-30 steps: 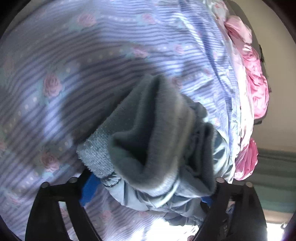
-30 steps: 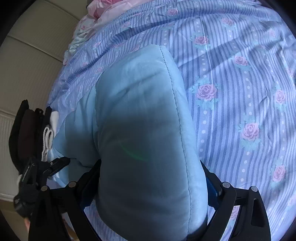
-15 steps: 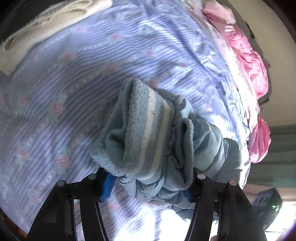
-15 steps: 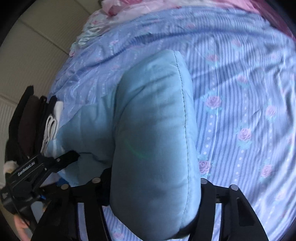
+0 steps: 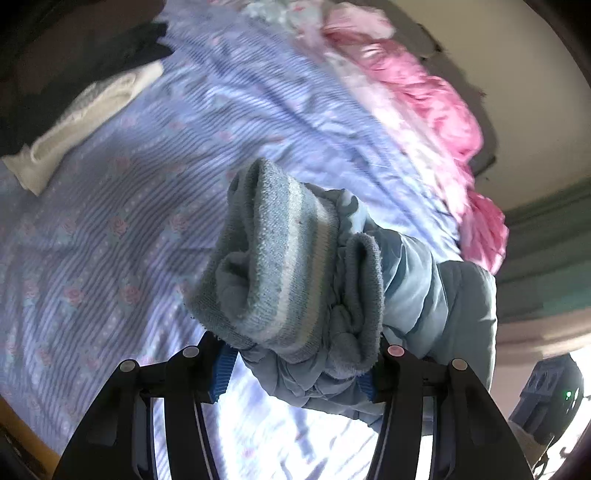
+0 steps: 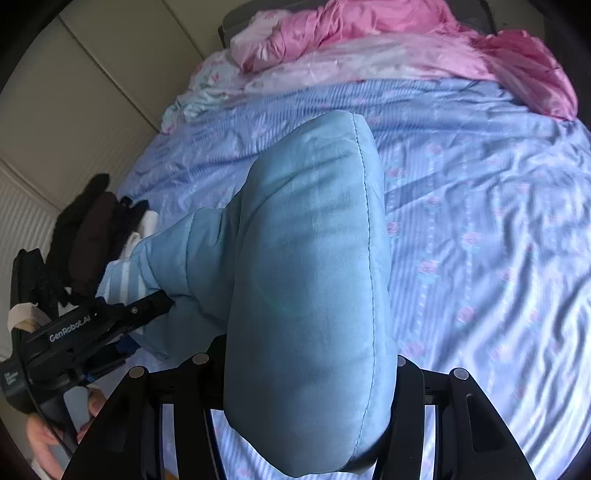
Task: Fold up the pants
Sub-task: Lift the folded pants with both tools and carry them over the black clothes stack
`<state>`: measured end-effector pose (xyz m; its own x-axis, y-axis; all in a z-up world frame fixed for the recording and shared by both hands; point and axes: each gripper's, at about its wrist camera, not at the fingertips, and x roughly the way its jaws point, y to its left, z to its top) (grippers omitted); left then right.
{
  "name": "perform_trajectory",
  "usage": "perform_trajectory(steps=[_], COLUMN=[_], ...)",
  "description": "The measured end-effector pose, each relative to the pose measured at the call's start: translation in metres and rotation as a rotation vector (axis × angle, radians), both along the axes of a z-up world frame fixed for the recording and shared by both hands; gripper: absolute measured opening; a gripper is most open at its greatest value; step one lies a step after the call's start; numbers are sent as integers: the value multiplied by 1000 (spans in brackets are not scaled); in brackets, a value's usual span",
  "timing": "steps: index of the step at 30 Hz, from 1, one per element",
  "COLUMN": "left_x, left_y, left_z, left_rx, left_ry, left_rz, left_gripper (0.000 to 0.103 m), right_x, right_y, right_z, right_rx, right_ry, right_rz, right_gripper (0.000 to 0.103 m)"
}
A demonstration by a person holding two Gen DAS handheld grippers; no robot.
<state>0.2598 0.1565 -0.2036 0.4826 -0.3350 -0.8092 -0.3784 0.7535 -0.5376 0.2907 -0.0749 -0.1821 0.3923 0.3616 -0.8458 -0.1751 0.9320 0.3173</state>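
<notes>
Both my grippers are clamped on the light blue padded pants, held up off the striped bedspread.

My left gripper pinches the bunched ribbed waistband between its jaws, the padded fabric trailing off to the right of it. My right gripper is closed on a thick fold of a pant leg, which rises up and over the bedspread. In the right wrist view I see the left gripper off to the left of the pants, gripping the striped cuff end. A pink quilt lies bunched at the far edge of the bedspread; a pile of dark clothes sits at its left edge, beside the pants, and a cream garment lies on the bedspread near them.
</notes>
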Motion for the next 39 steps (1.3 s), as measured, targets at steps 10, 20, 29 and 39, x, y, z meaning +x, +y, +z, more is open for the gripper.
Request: perform_trajectory(steps=[10,20,29,39], left_x=[-39,-78,-115,-148], left_y=[7,55,104,166], left_z=[109,182,217,234], left_rx=[50,50,49,87], left_ry=[-174,-330,-405,-422], left_rz=[-175,-286,-162,-5], left_gripper=[53,53,53,53], right_x=[-73,-129,-129,-114], right_y=[3,44,88,146], right_z=[93,155,194,202], right_rx=[69,137,143,203], right_ry=[-125,-239,-324,-320], right_rz=[-130,-220,-82,86], right_gripper=[51,52,52,52])
